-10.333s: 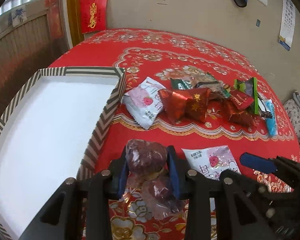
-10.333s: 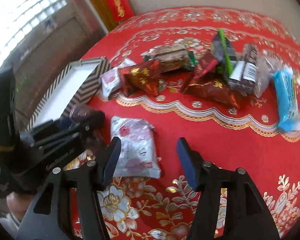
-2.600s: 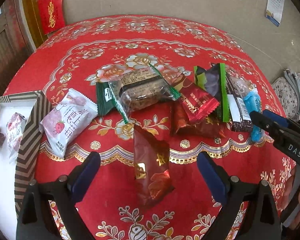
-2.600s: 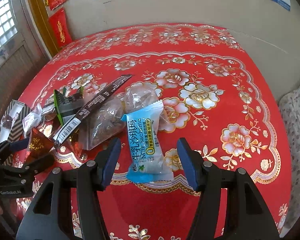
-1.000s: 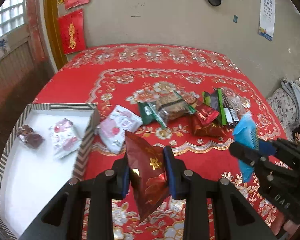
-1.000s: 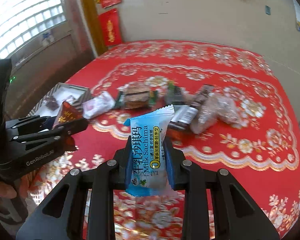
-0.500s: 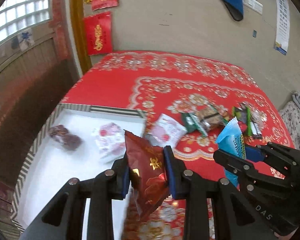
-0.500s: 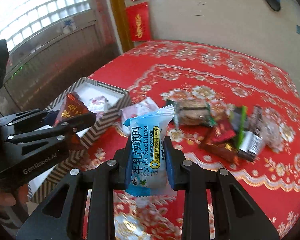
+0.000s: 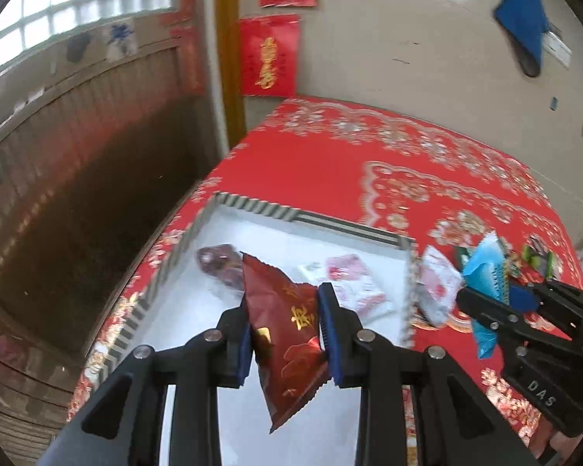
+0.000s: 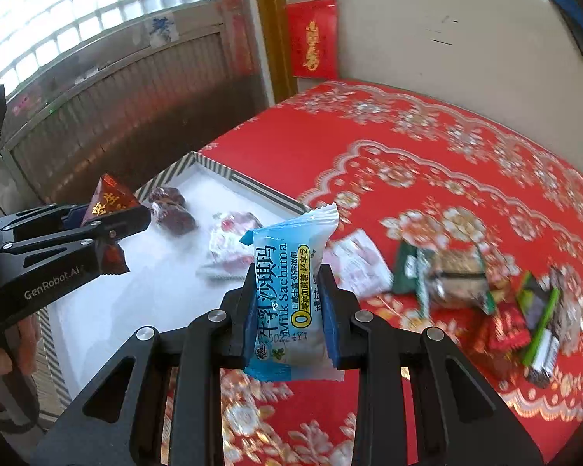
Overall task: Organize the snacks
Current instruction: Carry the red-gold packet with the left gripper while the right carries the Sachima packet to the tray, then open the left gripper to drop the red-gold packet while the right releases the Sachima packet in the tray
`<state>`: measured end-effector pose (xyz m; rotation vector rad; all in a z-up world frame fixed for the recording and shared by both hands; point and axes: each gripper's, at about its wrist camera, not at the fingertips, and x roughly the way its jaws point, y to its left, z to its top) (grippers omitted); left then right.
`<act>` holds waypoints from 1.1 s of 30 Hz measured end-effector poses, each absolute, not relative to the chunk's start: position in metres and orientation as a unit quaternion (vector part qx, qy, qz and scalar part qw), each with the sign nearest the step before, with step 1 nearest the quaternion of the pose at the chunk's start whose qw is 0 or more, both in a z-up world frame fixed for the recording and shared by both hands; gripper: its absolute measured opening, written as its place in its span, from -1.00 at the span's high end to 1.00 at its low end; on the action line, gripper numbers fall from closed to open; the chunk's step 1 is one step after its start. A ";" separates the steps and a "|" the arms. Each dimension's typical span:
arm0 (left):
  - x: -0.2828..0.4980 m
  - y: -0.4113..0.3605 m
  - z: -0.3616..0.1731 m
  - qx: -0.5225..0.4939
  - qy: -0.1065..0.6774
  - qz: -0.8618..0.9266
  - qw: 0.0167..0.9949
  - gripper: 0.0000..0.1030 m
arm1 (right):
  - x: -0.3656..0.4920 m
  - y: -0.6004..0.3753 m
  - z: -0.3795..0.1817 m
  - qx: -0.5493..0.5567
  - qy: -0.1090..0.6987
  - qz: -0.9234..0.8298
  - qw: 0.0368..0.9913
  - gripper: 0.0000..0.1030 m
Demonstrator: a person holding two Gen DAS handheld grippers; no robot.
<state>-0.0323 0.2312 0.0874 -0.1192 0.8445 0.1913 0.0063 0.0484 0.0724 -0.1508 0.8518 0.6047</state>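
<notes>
Gripping a dark red foil snack packet [image 9: 287, 334] between its blue pads, the left hand-held gripper [image 9: 285, 334] hangs over the white floor of a striped-rim box [image 9: 311, 219] in the lower centre of the left wrist view; the packet stands nearly upright, its lower corner drooping below the fingers; behind it, inside the box, lie a clear bag of dark red dates [image 9: 219, 262] at the left and a pink-and-white snack packet [image 9: 349, 281] to its right, apart from each other; just outside the box's right wall a second pink-and-white packet [image 9: 433, 285] rests on the table's red floral cloth [image 9: 427, 155]; at the right edge of that view the right hand-held gripper [image 9: 486, 297] is clamped on a blue Milk Sachima packet [image 9: 486, 272].

In the right wrist view the left hand-held gripper [image 10: 109, 225] enters from the left edge with the red packet [image 10: 107, 198] above the box [image 10: 252, 186]; the Milk Sachima packet [image 10: 287, 303] fills the centre, upright between closed fingers; at the lower right a loose heap of snacks [image 10: 486, 291], green, brown and red wrappers, lies on the cloth, well apart from the box.
</notes>
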 end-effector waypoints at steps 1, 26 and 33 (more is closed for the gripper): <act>-0.031 0.238 0.085 -0.063 0.411 0.096 0.904 0.37 | 0.009 0.054 0.072 -0.074 0.407 0.291 0.863 0.48; -0.014 0.275 0.049 -0.085 0.441 0.127 0.885 0.37 | 0.036 0.136 0.037 -0.100 0.443 0.327 0.829 0.48; -0.014 0.276 0.043 -0.088 0.443 0.130 0.882 0.37 | 0.038 0.146 0.024 -0.112 0.454 0.329 0.820 0.48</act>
